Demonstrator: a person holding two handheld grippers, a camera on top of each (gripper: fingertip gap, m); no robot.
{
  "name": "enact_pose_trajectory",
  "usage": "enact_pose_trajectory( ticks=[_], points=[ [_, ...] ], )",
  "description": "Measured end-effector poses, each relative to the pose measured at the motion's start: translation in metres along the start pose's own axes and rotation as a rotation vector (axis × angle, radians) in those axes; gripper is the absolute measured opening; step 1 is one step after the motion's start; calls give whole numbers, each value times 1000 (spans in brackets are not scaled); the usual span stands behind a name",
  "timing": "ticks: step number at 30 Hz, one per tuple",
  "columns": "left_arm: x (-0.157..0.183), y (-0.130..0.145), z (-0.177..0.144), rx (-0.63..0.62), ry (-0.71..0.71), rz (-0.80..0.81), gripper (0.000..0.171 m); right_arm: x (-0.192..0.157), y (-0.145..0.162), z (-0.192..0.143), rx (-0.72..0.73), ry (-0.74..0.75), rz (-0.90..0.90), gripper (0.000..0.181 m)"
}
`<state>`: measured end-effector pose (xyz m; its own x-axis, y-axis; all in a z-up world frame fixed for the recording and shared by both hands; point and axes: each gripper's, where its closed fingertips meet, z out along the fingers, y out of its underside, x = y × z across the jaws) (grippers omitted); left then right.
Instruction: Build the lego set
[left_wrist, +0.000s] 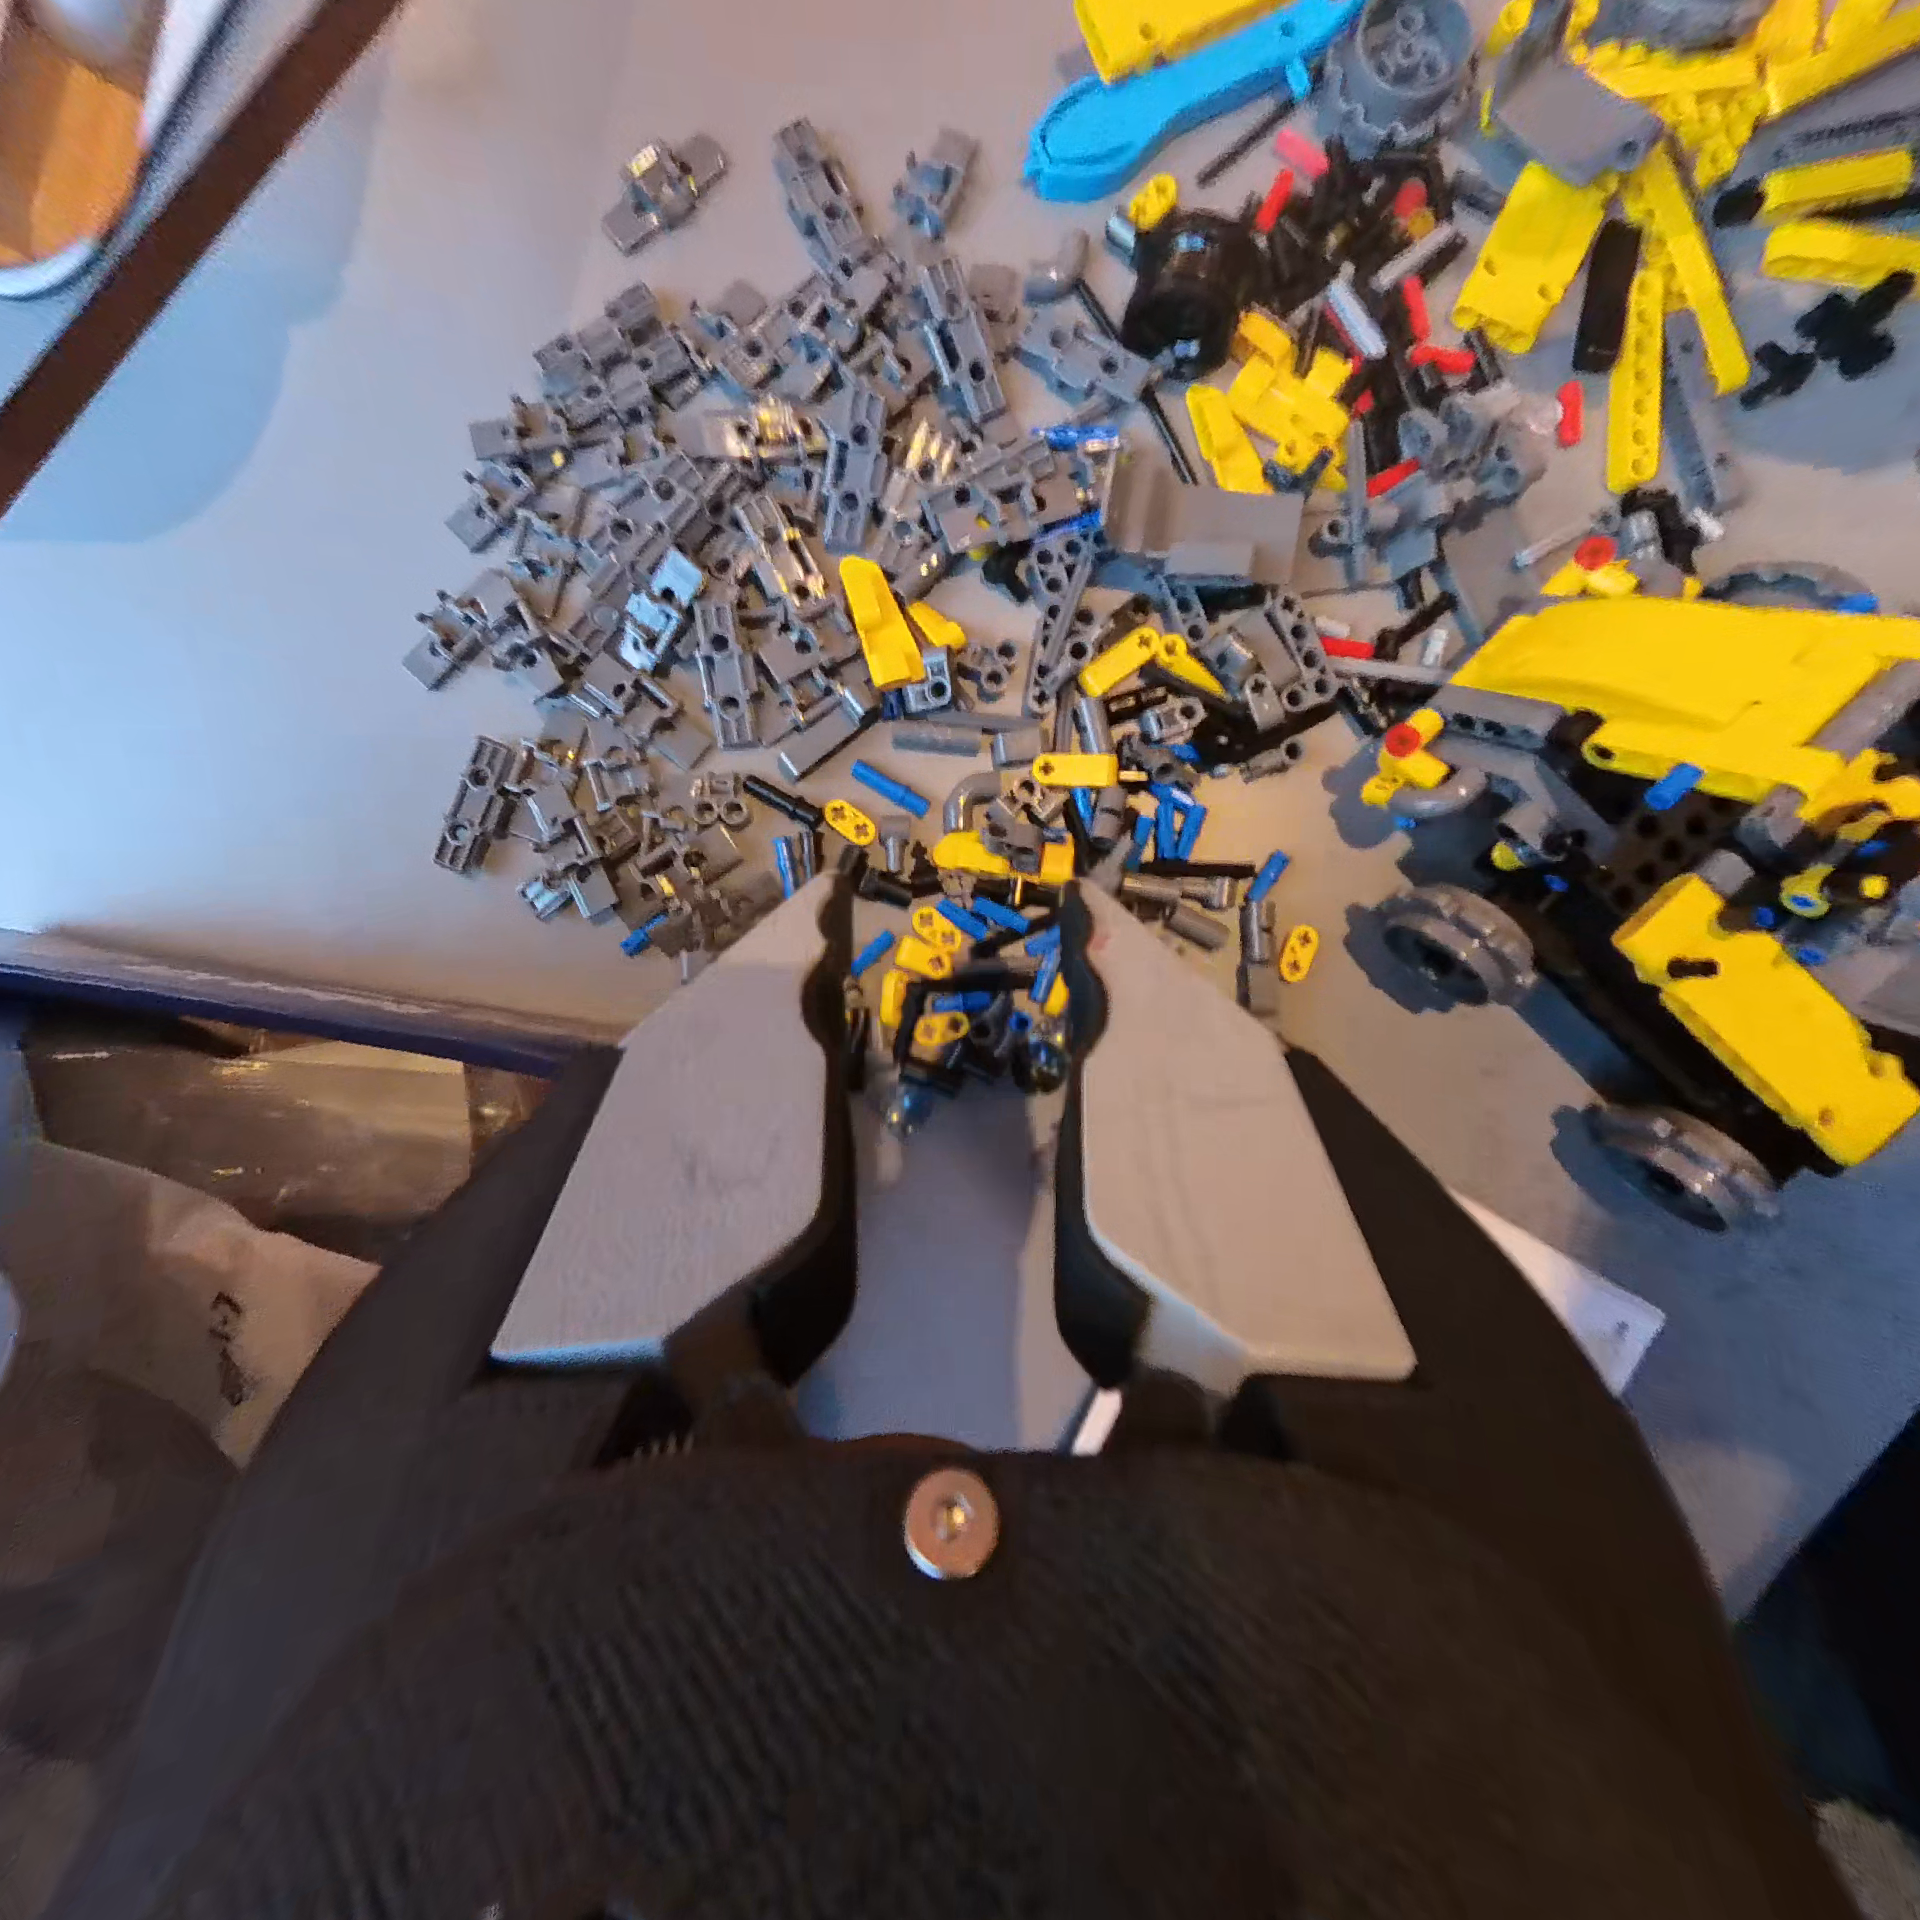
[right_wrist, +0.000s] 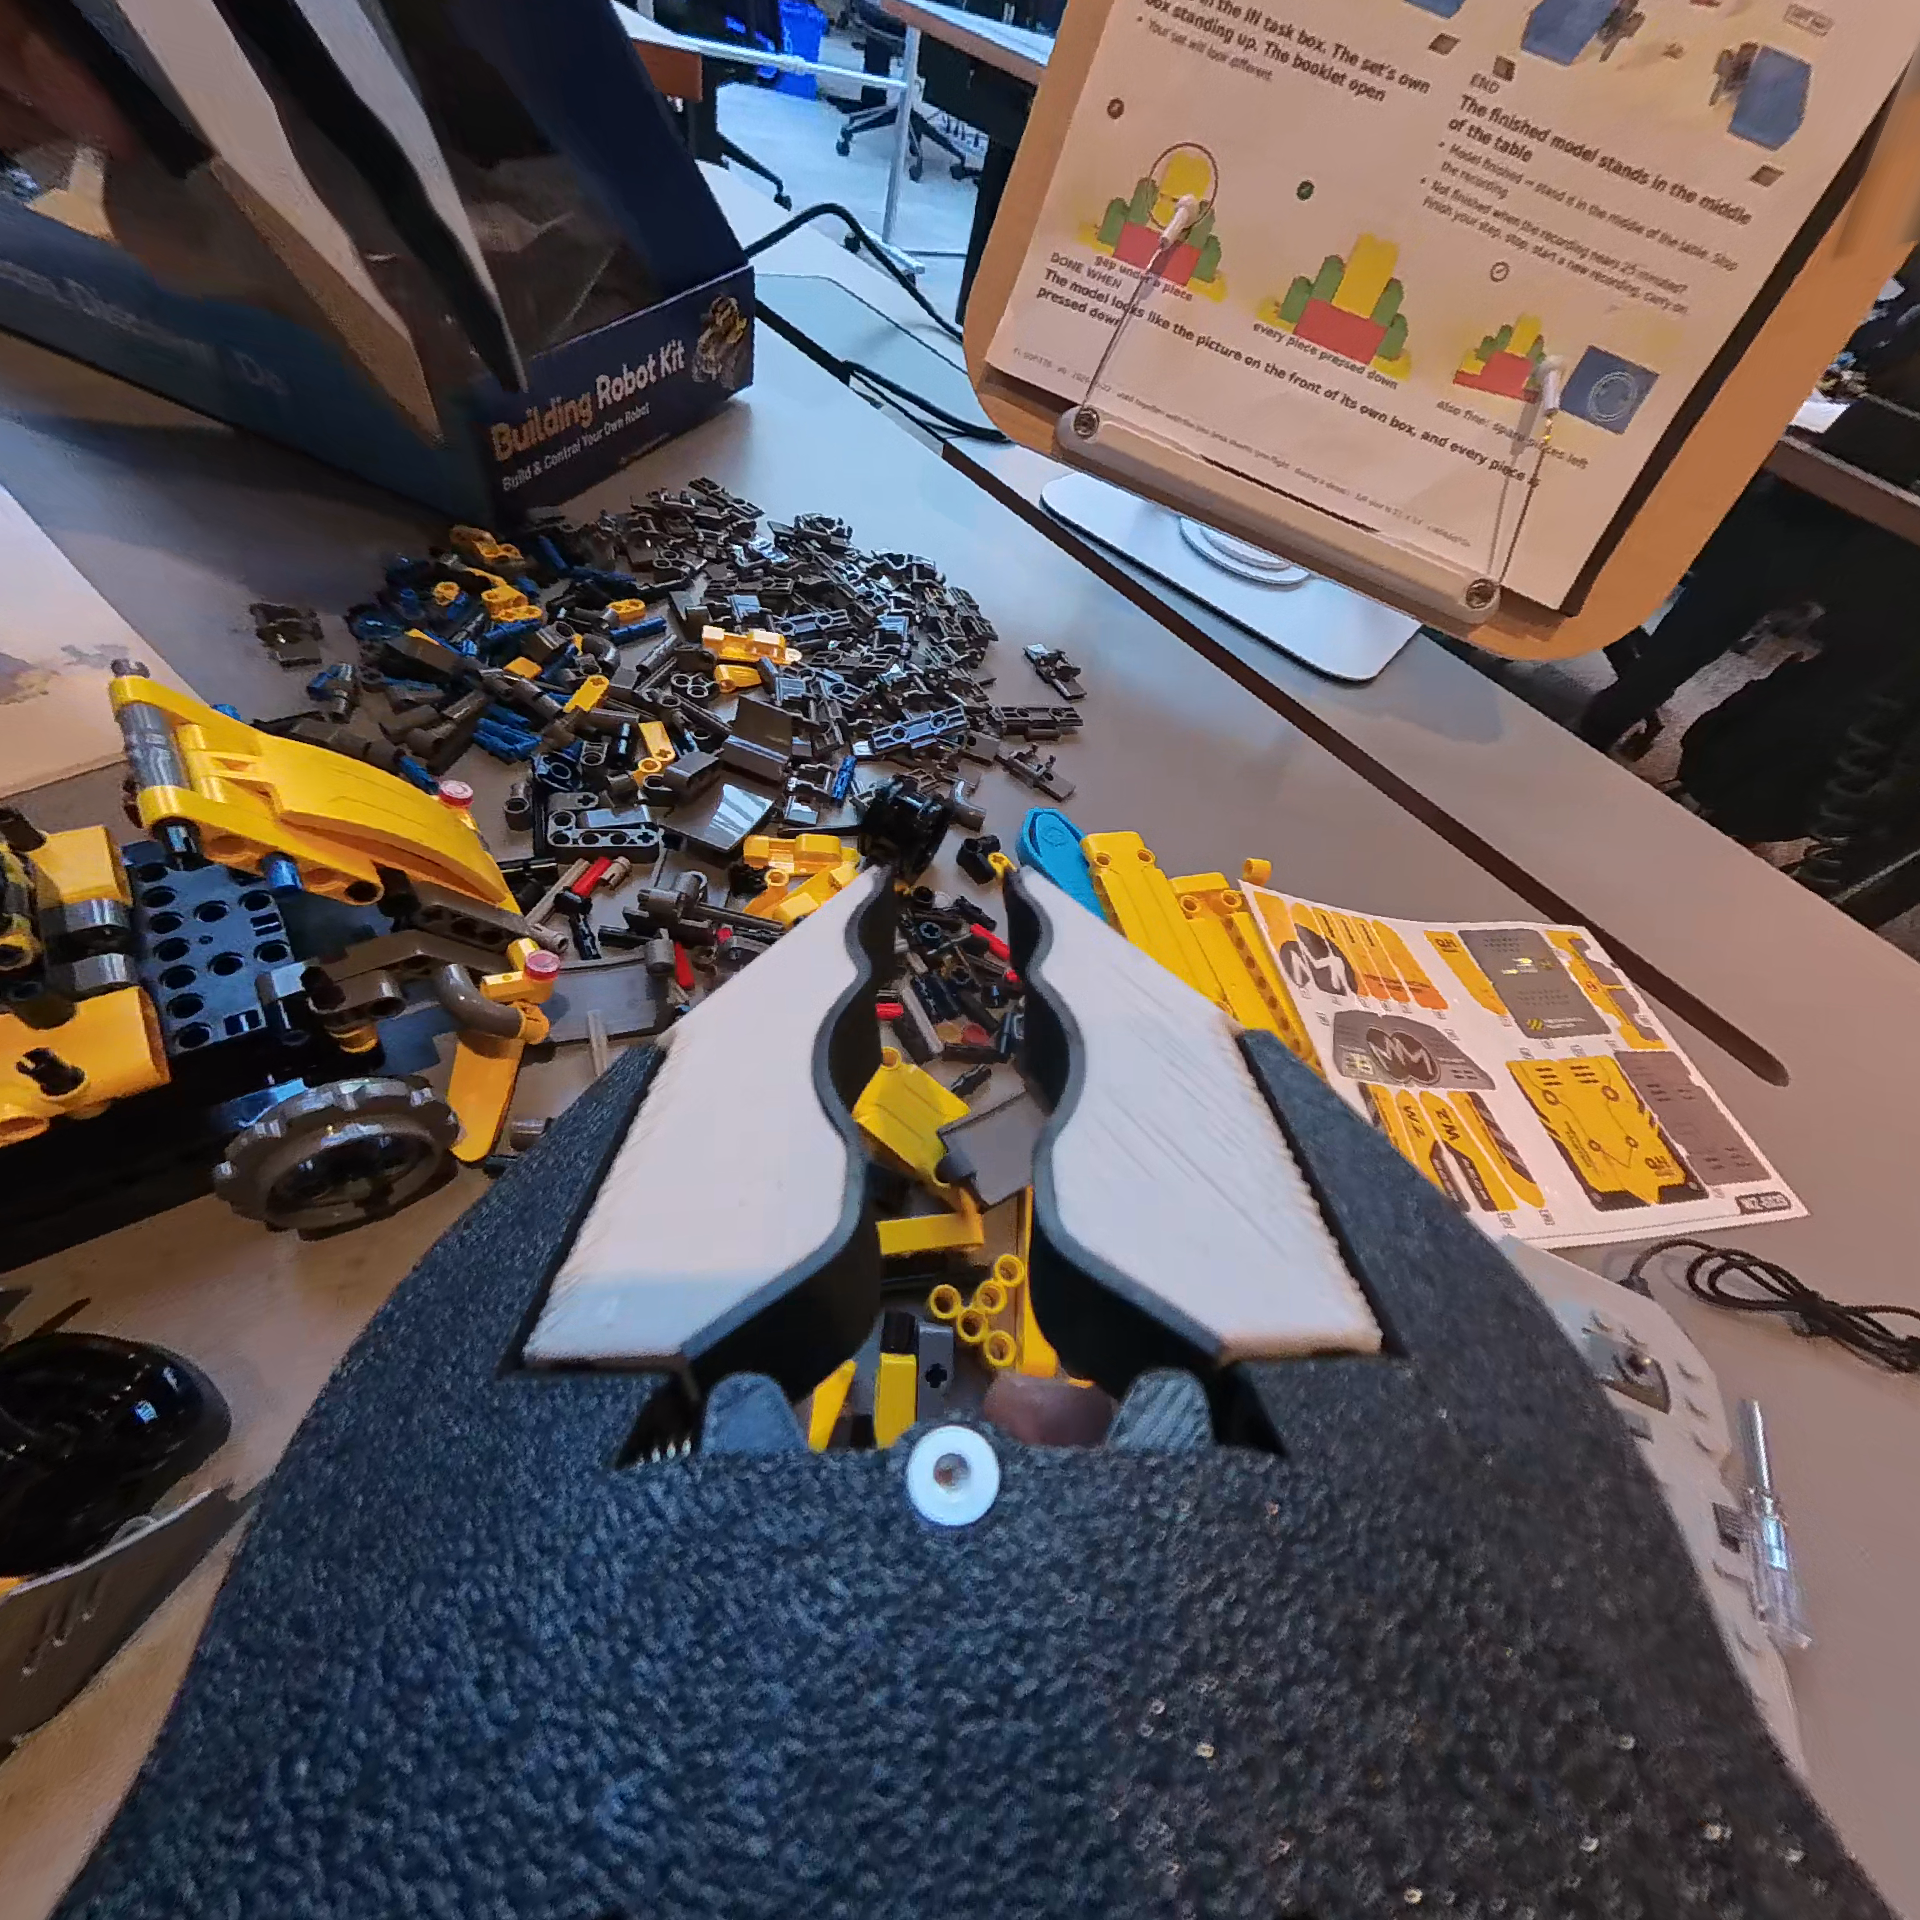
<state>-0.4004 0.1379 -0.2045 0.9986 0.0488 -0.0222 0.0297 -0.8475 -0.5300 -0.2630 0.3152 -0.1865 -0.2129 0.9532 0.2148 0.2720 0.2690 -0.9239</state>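
Observation:
My left gripper (left_wrist: 951, 888) is open and empty, hovering over a patch of small blue, yellow and black pins (left_wrist: 961, 987) at the near edge of a big pile of loose grey building pieces (left_wrist: 707, 582). A half-built yellow and black vehicle (left_wrist: 1704, 862) with toothed grey wheels stands to its right. My right gripper (right_wrist: 945, 883) is open and empty above small black, red and yellow pieces (right_wrist: 951, 977). The same vehicle (right_wrist: 239, 935) stands to its left. The grey pile (right_wrist: 831, 644) lies beyond it.
A blue plastic tool (left_wrist: 1153, 114) and long yellow beams (left_wrist: 1662, 312) lie at the far right. A sticker sheet (right_wrist: 1507, 1060) lies right of my right gripper, a black cable (right_wrist: 1787, 1299) beyond it. A dark blue kit box (right_wrist: 436, 312) and an instruction board on a stand (right_wrist: 1403, 312) stand behind. The table edge (left_wrist: 270, 987) runs at the left.

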Motion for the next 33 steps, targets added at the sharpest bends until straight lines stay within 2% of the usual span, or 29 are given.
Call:
enact_pose_trajectory(
  ticks=[4, 9, 13, 16, 18, 20, 23, 30, 33],
  points=[
    [-1, 25, 2, -107, -27, 2, 38, -5, -1, 0, 2, -10, -11, 20],
    [12, 55, -16, -76, -74, -42, 39, -8, -10, -5, 30, -5, -29, 20],
    [20, 73, -12, -100, -51, -75, 39, -9, -14, -7, 45, -5, -27, 20],
    [35, 73, -3, -110, 21, -10, 40, -8, -12, -6, 38, -1, -26, 20],
    [37, 77, 5, -137, 15, 48, 32, -7, -10, -5, 33, 3, -27, 20],
    [36, 80, 12, -150, 17, 34, 33, -7, -8, -4, 28, 6, -30, 20],
    [52, 69, 18, -75, 115, 29, 30, -8, -9, -4, 31, 6, -34, 20],
    [62, 53, 37, -70, 126, 90, 29, -10, -8, -2, 24, -1, -42, 20],
    [67, 44, 46, -58, 107, 190, 28, -10, -8, -2, 26, -4, -40, 20]
  ],
)
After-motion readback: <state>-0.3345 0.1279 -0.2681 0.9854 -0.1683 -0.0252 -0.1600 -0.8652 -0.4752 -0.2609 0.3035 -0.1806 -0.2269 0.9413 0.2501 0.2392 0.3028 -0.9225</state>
